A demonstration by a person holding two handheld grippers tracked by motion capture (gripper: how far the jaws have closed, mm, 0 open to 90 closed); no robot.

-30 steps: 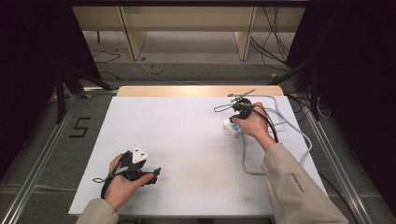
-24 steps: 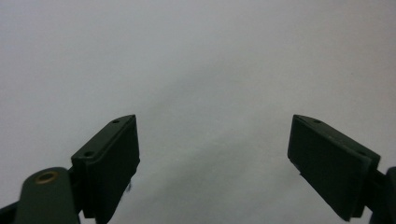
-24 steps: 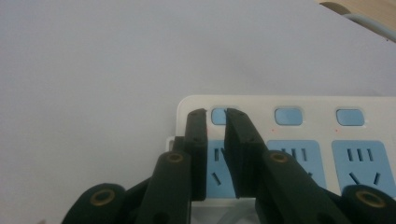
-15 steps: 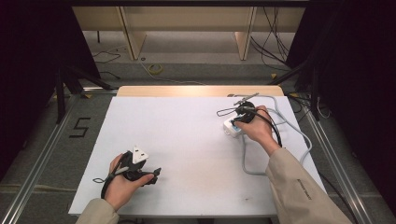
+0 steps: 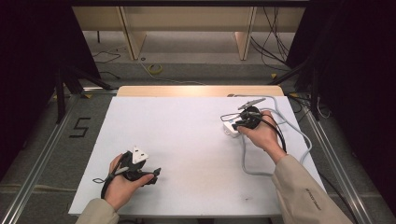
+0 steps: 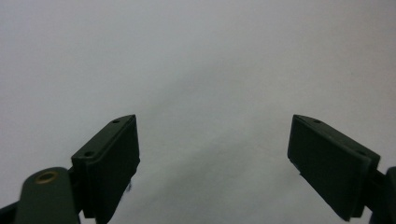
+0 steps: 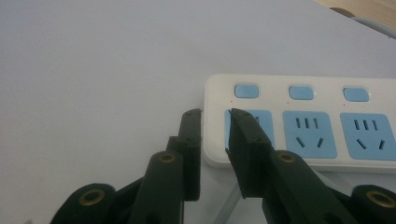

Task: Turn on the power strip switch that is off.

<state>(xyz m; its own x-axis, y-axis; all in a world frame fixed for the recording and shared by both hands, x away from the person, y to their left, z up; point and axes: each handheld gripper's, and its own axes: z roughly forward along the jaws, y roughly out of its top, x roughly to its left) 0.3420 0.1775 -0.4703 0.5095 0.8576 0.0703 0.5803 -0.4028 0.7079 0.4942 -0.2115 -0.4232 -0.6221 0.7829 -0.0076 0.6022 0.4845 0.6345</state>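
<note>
Bench (image 5: 187, 140) mostly bare white, grey cord (image 5: 299, 140) looping round right side, nothing really blocking. Right tool (image 7: 215, 114) hanging over near end of power strip (image 7: 299, 126), one jaw above first socket, other off edge; jaws just been opening, narrow gap, nothing between. Strip white, blue sockets, blue switches in row, lying flat far right. Left tool (image 6: 212, 140) wide, empty, over bare bench near left.

light: bright tabletop, dark surroundings | focus: near jaws soft | shadows: faint
</note>
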